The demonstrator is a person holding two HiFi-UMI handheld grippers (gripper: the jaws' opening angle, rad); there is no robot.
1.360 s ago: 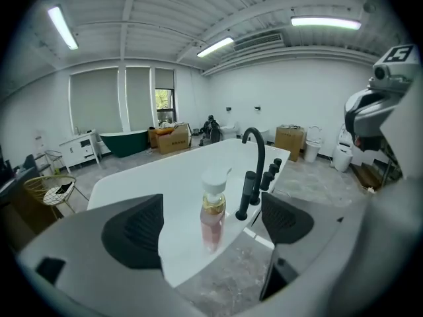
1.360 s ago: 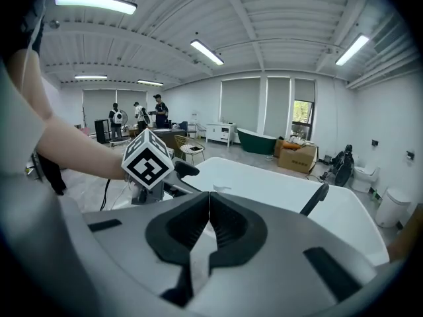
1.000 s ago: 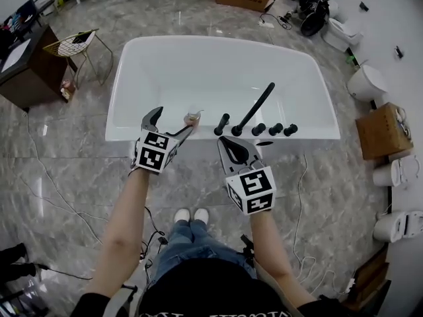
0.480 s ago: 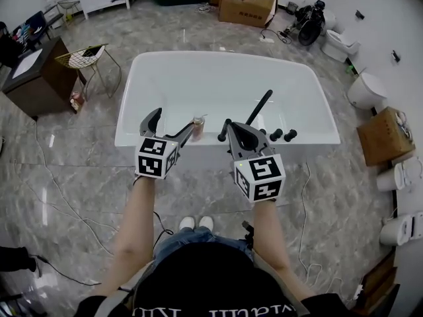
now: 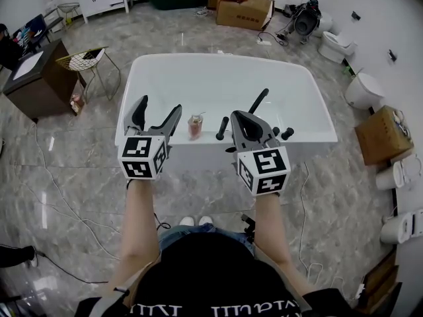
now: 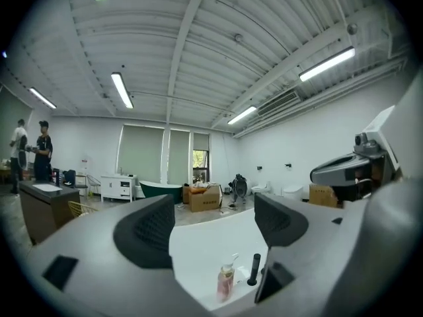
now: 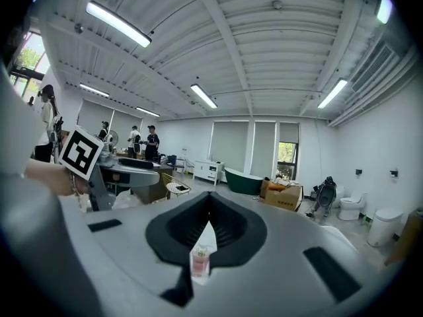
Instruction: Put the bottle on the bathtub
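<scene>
Since prev. frame L gripper [image 5: 158, 108] has backed off to left of bottle [image 5: 195, 125]. Bottle now free, upright on near rim of bathtub [image 5: 225, 81], just beside black tap fittings [image 5: 223, 128]; flat ledge, so prob. stands w/o support. L gripper: jaws wide apart, nothing held. R gripper [image 5: 238, 116]: jaws together, empty, over the taps. Placement looks done.
</scene>
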